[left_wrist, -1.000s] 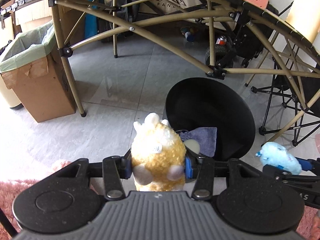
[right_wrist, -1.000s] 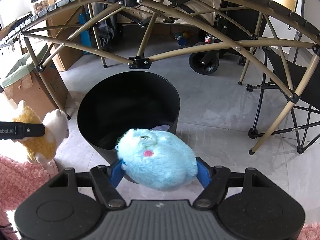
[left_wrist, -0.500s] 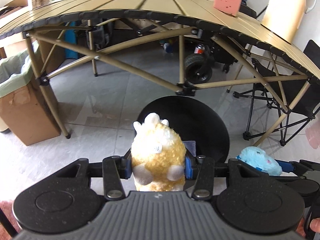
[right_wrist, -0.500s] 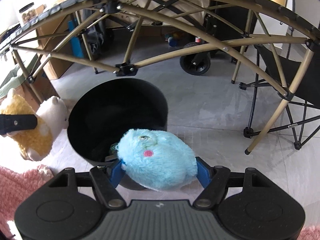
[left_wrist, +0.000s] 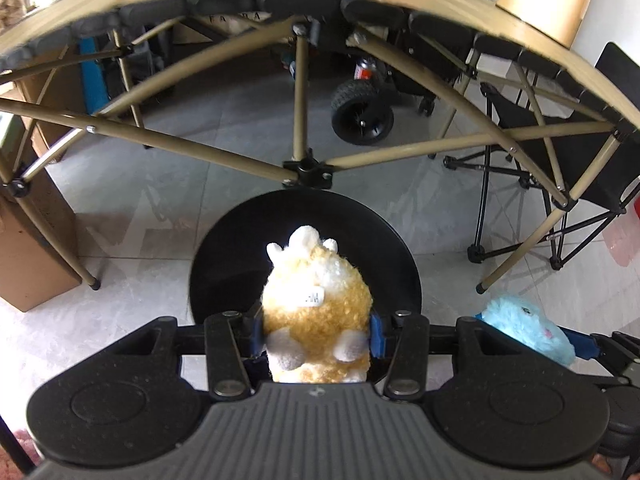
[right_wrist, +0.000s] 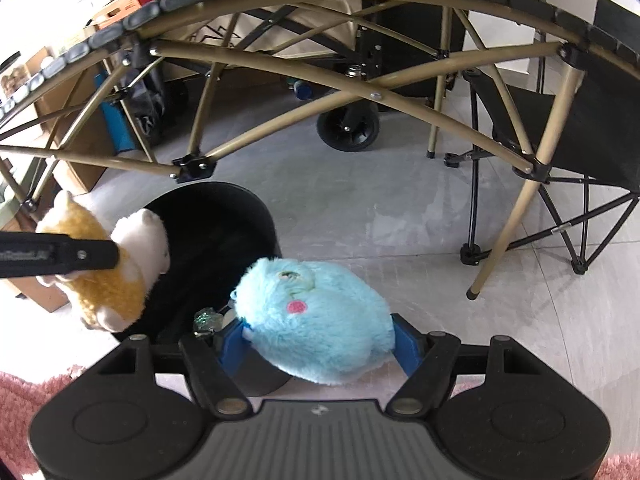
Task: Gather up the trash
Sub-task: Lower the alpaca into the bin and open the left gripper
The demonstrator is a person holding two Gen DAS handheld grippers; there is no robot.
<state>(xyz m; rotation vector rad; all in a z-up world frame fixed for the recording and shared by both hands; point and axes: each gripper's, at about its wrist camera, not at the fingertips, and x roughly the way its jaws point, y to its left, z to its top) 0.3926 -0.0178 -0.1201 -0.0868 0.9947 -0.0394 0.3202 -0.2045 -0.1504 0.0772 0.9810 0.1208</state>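
My left gripper [left_wrist: 316, 334] is shut on a yellow and white plush toy [left_wrist: 316, 304] and holds it over the near rim of a round black bin [left_wrist: 240, 240] on the floor. In the right wrist view the same toy [right_wrist: 100, 276] hangs at the bin's [right_wrist: 256, 216] left rim. My right gripper [right_wrist: 318, 344] is shut on a light blue plush toy [right_wrist: 316, 324], held above the bin's right side. The blue toy also shows in the left wrist view [left_wrist: 524, 332]. Small items lie inside the bin.
A folding table with tan legs [left_wrist: 296, 92] arches over the bin. A cardboard box [left_wrist: 28, 248] stands left, a black folding chair [right_wrist: 580, 128] right, a black wheel [left_wrist: 362, 114] behind. Pink rug [right_wrist: 20, 412] lies near.
Both grippers have risen and moved in over the bin. The left gripper with the yellow toy now sits centred over it, and the right with the blue toy has shifted right of it.
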